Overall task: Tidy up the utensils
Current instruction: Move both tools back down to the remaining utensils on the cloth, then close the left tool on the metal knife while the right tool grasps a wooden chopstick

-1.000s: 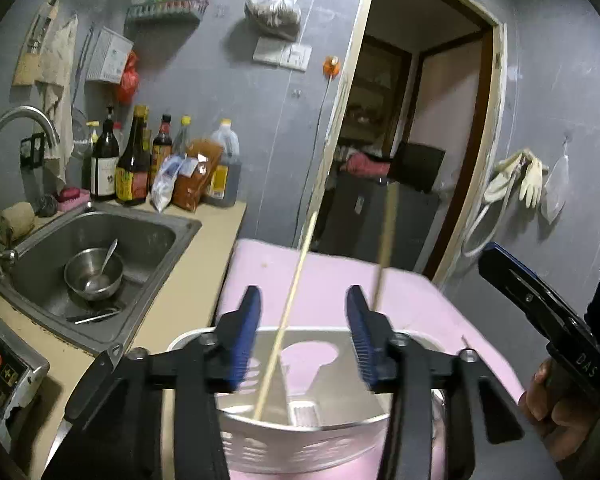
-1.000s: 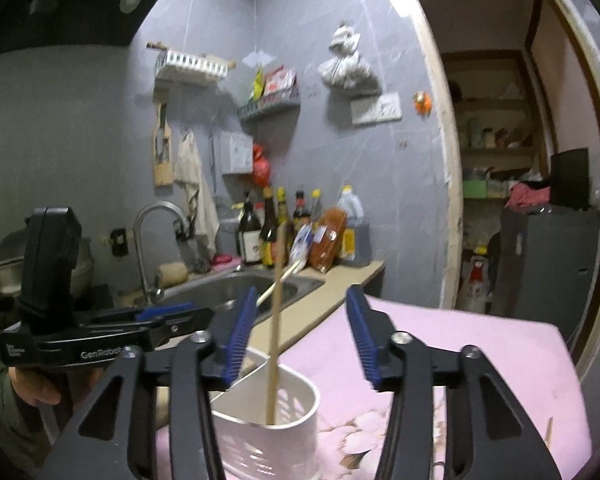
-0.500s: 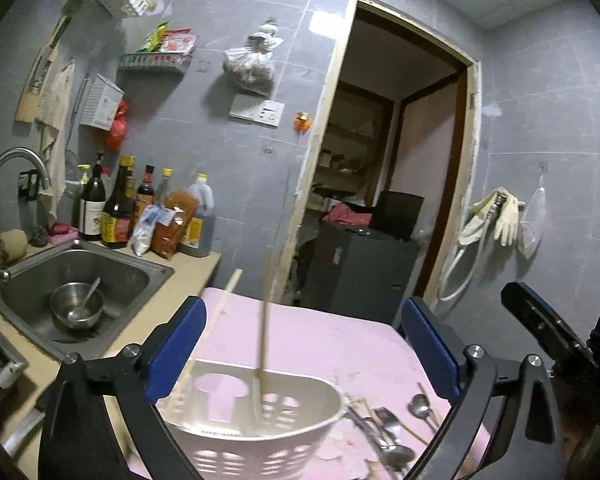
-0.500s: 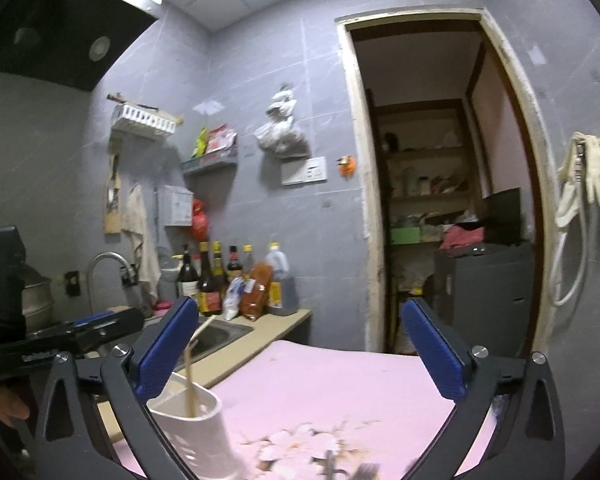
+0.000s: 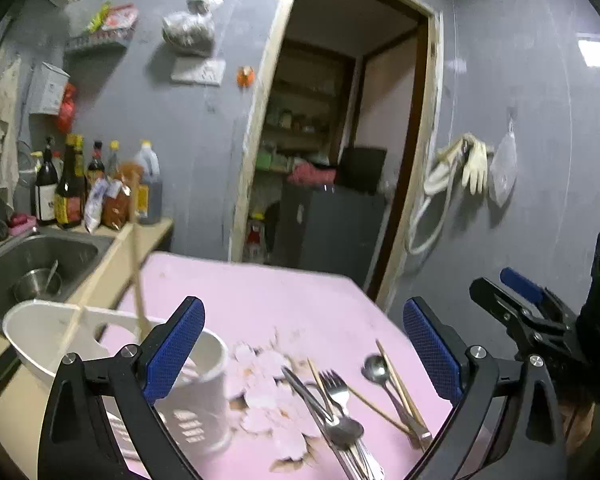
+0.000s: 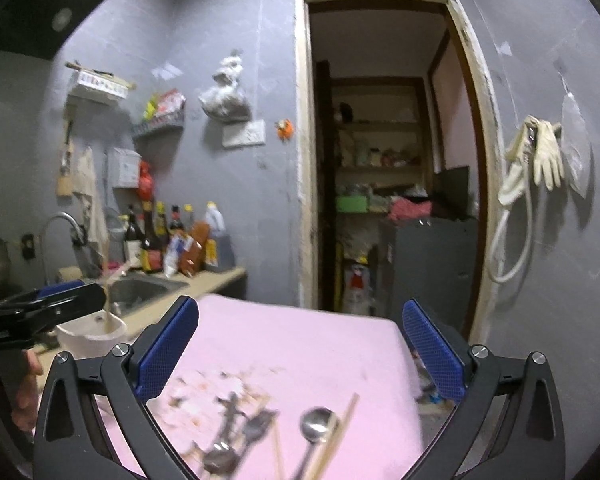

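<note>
My left gripper (image 5: 304,344) stands open with nothing between its blue pads. Left of it is a white slotted utensil holder (image 5: 196,392) with two wooden chopsticks (image 5: 136,280) leaning in it. On the pink flowered cloth (image 5: 260,292) ahead lie a fork (image 5: 336,390), a spoon (image 5: 376,364), loose chopsticks (image 5: 400,384) and more steel utensils (image 5: 340,426). My right gripper (image 6: 300,344) is also open and empty, above a blurred spoon (image 6: 318,426), a chopstick (image 6: 340,428) and a fork (image 6: 256,424). The holder (image 6: 96,336) shows at its far left.
A steel sink (image 5: 40,256) with a bowl in it and a row of sauce bottles (image 5: 68,192) line the counter on the left. A doorway (image 5: 332,160) opens behind the table. The other gripper (image 5: 500,288) hovers at the right edge of the cloth.
Both grippers opened wide and let go of the chopsticks, which now stand in the holder. Both swung right, off the holder and toward the utensils on the cloth.
</note>
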A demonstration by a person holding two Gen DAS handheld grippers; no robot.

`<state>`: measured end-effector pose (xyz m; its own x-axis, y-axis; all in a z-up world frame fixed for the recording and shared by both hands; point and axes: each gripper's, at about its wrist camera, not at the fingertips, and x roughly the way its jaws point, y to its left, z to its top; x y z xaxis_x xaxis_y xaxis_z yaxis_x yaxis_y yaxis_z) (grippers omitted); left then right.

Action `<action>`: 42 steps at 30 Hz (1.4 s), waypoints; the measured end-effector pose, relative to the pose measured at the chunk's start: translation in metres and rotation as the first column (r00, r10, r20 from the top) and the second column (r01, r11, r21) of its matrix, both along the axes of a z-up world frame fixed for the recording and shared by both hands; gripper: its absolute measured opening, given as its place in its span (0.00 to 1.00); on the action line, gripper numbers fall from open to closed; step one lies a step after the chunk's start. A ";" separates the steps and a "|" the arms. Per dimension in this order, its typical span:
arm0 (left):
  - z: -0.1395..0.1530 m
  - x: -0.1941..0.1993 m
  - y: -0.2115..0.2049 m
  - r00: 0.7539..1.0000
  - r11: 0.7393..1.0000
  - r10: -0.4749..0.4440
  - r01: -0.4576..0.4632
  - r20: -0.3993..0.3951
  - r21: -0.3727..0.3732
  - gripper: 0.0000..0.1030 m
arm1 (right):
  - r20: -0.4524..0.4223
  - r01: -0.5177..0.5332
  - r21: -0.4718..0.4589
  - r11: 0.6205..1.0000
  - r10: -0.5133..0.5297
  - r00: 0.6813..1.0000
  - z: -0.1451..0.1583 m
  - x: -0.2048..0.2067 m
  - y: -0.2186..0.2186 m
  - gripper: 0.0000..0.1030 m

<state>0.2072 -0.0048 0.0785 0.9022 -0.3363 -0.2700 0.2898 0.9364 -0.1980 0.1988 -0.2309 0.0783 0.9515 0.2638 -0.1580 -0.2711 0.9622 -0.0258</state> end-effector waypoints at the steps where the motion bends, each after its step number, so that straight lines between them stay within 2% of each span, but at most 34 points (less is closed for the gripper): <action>1: -0.003 0.001 -0.004 1.000 1.000 -0.006 0.006 -0.014 0.007 0.94 | -0.016 0.010 -0.003 1.000 -0.010 1.000 -0.002 0.002 -0.004 1.00; 7: -0.026 0.008 -0.034 0.994 0.995 -0.032 0.042 -0.107 0.089 0.94 | -0.149 0.053 -0.009 0.999 -0.054 0.987 -0.024 0.020 -0.027 1.00; 10: -0.036 0.014 -0.046 0.988 0.990 -0.042 0.061 -0.148 0.126 0.94 | -0.208 0.065 -0.016 0.998 -0.067 0.976 -0.034 0.029 -0.035 0.94; 13: -0.046 0.020 -0.054 0.980 0.987 -0.055 0.082 -0.190 0.138 0.94 | -0.289 0.070 -0.023 0.997 -0.074 0.954 -0.047 0.040 -0.041 0.86; 18: -0.060 0.039 -0.059 0.959 0.987 -0.065 0.102 -0.274 0.123 0.90 | -0.405 0.063 -0.047 0.997 -0.076 0.911 -0.067 0.056 -0.042 0.65; 23: -0.074 0.062 -0.059 0.921 0.986 -0.084 0.131 -0.380 0.100 0.65 | -0.479 0.027 -0.055 0.998 -0.051 0.876 -0.081 0.065 -0.038 0.50; 27: -0.085 0.076 -0.060 0.888 0.985 -0.082 0.141 -0.453 0.097 0.51 | -0.527 -0.010 -0.068 0.998 -0.027 0.849 -0.092 0.071 -0.031 0.44; 31: -0.097 0.092 -0.056 0.840 0.987 -0.099 0.153 -0.534 0.058 0.32 | -0.566 -0.036 -0.065 0.997 -0.007 0.824 -0.099 0.076 -0.026 0.41; 32: -0.100 0.096 -0.055 0.825 0.987 -0.107 0.156 -0.555 0.042 0.28 | -0.581 -0.043 -0.068 0.997 -0.004 0.814 -0.102 0.078 -0.025 0.38; 35: -0.105 0.106 -0.051 0.798 0.988 -0.113 0.151 -0.593 0.016 0.25 | -0.601 -0.051 -0.078 0.996 -0.006 0.799 -0.107 0.081 -0.022 0.32; 39: -0.112 0.115 -0.048 0.769 0.988 -0.124 0.157 -0.627 -0.003 0.25 | -0.614 -0.040 -0.040 0.998 0.008 0.789 -0.105 0.083 -0.027 0.29; 42: -0.112 0.118 -0.050 0.766 0.987 -0.128 0.159 -0.630 -0.006 0.25 | -0.616 -0.020 -0.005 1.000 0.013 0.788 -0.104 0.083 -0.035 0.29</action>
<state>0.3251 -0.0548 -0.0340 0.4689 -0.4214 -0.7763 0.2477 0.9063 -0.3424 0.2818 -0.2660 -0.0252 0.6472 0.2739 -0.7114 -0.2492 0.9580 0.1421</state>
